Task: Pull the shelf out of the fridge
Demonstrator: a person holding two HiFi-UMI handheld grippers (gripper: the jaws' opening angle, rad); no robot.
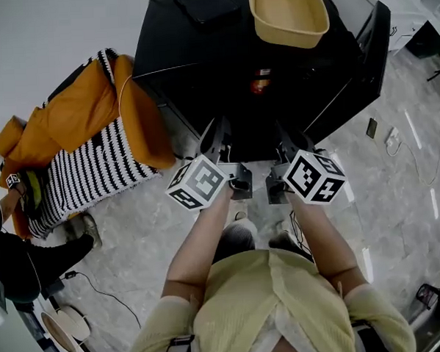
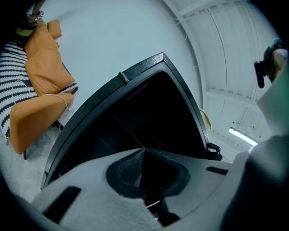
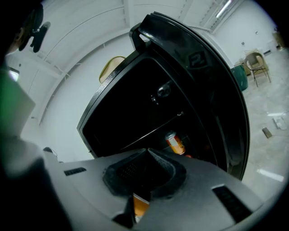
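Observation:
A black fridge (image 1: 222, 68) stands in front of me with its door (image 1: 368, 46) swung open to the right. Inside, a thin shelf (image 3: 153, 131) shows as a pale line with an orange can (image 3: 174, 142) beside it; the can (image 1: 261, 81) also glows in the head view. The left gripper view shows the dark fridge interior (image 2: 135, 113), with only faint lines of a shelf. My left gripper (image 1: 216, 138) and right gripper (image 1: 287, 140) hover side by side just before the fridge opening. Both are shut with nothing between the jaws, and neither touches the shelf.
A tan basket (image 1: 289, 13) sits on top of the fridge. An orange and striped seat (image 1: 93, 134) stands at the left, with a person's leg (image 1: 33, 262) near it. Cables (image 1: 101, 295) lie on the floor. A chair (image 3: 257, 61) and green bin (image 3: 239, 74) stand far right.

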